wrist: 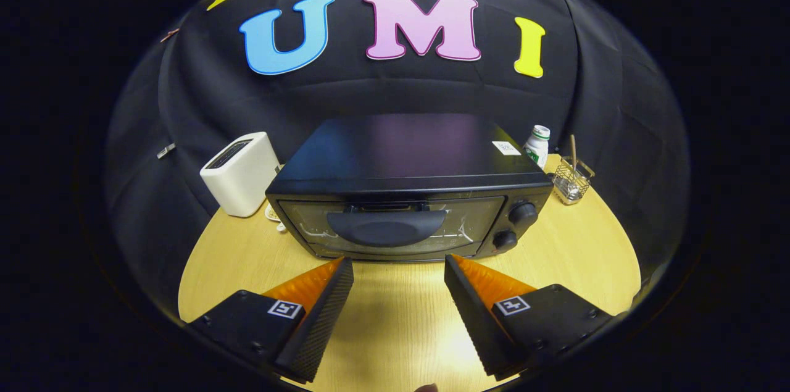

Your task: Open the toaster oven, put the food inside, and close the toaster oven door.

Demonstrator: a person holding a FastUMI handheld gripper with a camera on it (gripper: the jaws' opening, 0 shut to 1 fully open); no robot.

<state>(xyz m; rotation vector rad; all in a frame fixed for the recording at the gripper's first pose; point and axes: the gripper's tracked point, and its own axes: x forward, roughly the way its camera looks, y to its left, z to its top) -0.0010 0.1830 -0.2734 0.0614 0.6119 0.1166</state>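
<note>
Black boxy metal toaster oven [407, 194]: door closed, centred at far edge of round pale wooden counter [401, 312]. Tool [399, 268]: fingers spread wide, empty, just short of oven.

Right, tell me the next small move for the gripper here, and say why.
Probably ease the gripper forward and slightly up toward the door handle. The toaster oven door looks closed, the fingers are spread open with nothing between them, and they sit just short of the oven's front on the table, so the handle has to be reached first.
</note>
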